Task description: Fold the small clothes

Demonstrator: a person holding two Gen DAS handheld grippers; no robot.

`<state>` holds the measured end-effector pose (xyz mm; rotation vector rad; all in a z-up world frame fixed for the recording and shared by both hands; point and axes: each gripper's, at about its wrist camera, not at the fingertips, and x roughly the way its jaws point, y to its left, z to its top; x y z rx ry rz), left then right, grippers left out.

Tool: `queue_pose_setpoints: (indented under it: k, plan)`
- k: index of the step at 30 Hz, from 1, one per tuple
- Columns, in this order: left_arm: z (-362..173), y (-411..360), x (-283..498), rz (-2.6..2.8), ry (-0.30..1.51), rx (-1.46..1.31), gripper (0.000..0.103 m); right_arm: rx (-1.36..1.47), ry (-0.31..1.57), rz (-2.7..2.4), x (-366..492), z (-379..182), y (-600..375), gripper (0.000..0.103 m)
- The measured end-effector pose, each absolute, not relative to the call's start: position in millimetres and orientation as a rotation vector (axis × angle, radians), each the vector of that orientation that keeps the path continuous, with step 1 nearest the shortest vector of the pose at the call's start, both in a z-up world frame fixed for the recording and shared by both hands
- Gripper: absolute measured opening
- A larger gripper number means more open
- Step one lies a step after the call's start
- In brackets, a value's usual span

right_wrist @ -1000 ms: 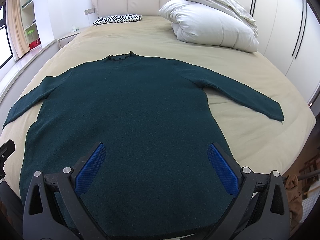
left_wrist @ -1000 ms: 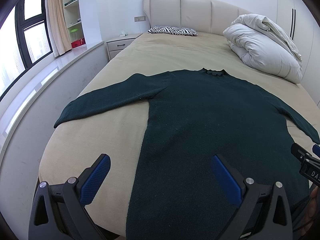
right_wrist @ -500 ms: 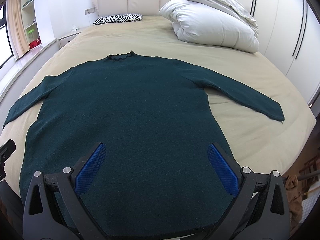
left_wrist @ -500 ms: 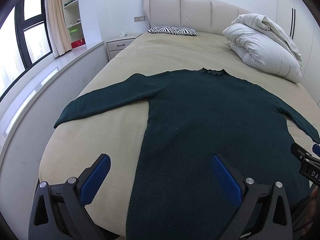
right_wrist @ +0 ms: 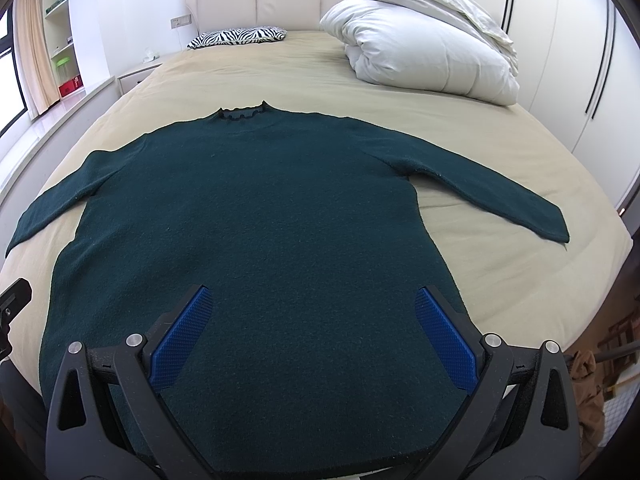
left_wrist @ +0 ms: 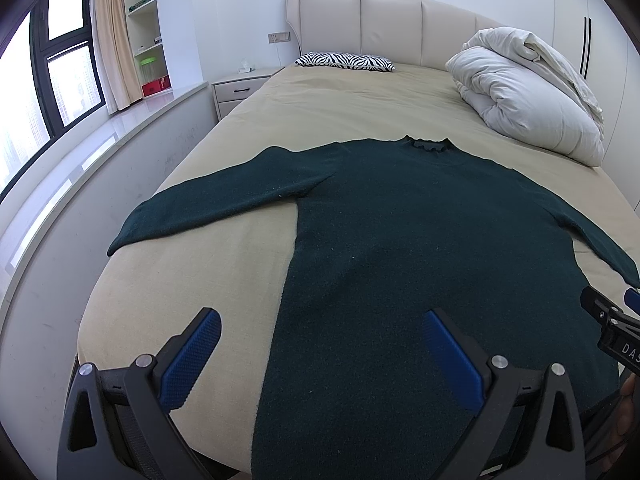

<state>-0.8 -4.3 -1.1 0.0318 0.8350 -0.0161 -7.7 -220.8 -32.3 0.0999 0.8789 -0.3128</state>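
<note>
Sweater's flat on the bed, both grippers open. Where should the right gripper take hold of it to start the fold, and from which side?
Probably the cuff of the right-hand sleeve. The dark green sweater lies spread on the bed, that sleeve angling out with bare sheet around its end. Bring the open right gripper in from the outer side, pinch the thin edge, then carry it across the body.

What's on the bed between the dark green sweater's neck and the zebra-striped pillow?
Nothing: only bare beige sheet lies between the dark green knitted sweater's collar and the zebra-striped pillow by the headboard. Both wrist views show it; the right wrist view shows it best.
</note>
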Motion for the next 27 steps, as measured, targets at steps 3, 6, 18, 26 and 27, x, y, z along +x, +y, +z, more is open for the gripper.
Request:
queue_pose_setpoints:
  k: [3,6,18,26,27]
  plan:
    - [-1.1,-4.6,-0.9,-0.016,0.835,0.032,0.103,0.1,0.879,-0.314,-7.6,-32.1,-221.0,0.103]
    - [-1.0,-4.6,-0.9,-0.016,0.835,0.032,0.103,0.101,0.88,-0.313,-7.6,-31.7,-220.9,0.103]
    - [-1.0,-4.5,-0.9,-0.017,0.836,0.031,0.103,0.101,0.882,-0.312,-6.7,-31.3,-221.2,0.103]
    - [-2.6,-6.2,-1.7,-0.015,0.835,0.032,0.103,0.103,0.883,-0.312,-6.7,-31.8,-221.3,0.103]
    - [-3.0,-6.7,-1.8,-0.02,0.838,0.025,0.103,0.103,0.883,-0.312,-7.1,-32.2,-221.3,0.103]
